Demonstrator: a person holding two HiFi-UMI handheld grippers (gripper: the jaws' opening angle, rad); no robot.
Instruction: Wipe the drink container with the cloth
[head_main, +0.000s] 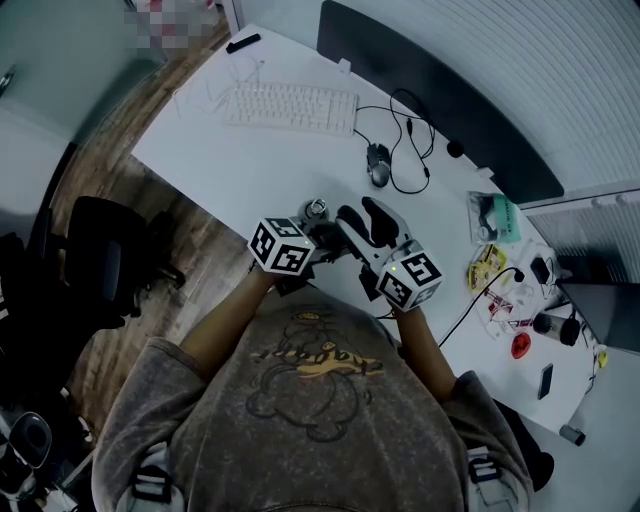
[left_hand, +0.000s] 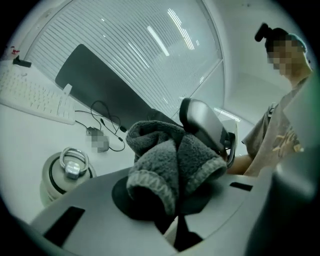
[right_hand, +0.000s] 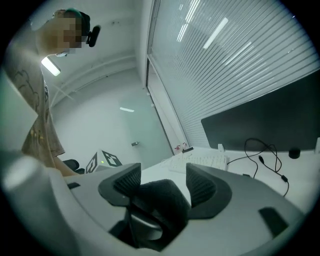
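Note:
The drink container (head_main: 317, 209), pale with a metal ring lid, stands on the white desk (head_main: 220, 165) near its front edge; it also shows low at the left in the left gripper view (left_hand: 65, 175). My left gripper (head_main: 318, 240) (left_hand: 172, 205) is shut on a bunched grey cloth (left_hand: 167, 157), held above and beside the container. My right gripper (head_main: 362, 212) (right_hand: 165, 180) hovers close by on the right with its ribbed pads (right_hand: 202, 185) apart. A dark soft lump (right_hand: 160, 197) sits low between them; I cannot tell what it is.
A white keyboard (head_main: 290, 105), a mouse (head_main: 378, 165) with looped cables and a dark monitor (head_main: 440, 100) lie further back on the desk. Small packets and gadgets (head_main: 495, 215) crowd the right end. A black office chair (head_main: 95, 265) stands on the wooden floor at the left.

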